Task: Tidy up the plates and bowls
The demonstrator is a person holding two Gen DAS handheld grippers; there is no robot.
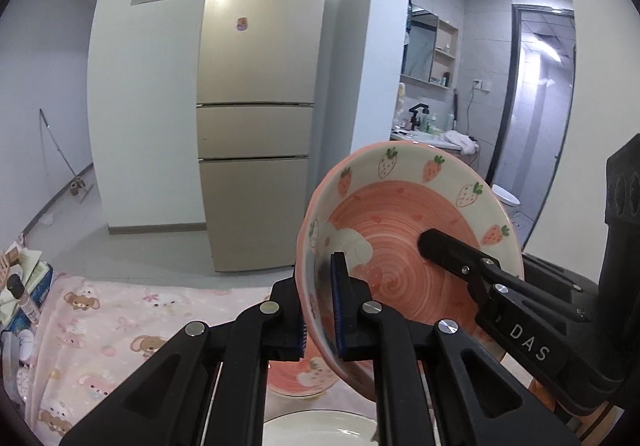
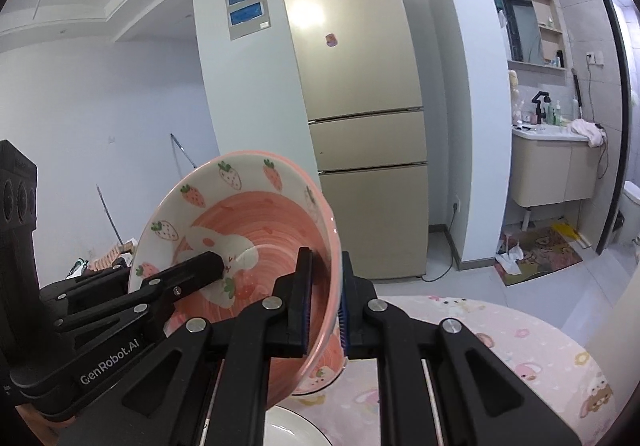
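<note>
Both the left hand-held gripper (image 1: 320,302) and right hand-held gripper (image 2: 324,302) pinch opposite rims of the strawberry bowl (image 1: 404,230); glazed, probably slippery, breakable.

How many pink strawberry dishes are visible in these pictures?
2. One pink bowl is held up, tilted, with both tongs, left and right, clamped on its rim. A second pink dish lies on the table below, mostly hidden; others may be hidden.
</note>
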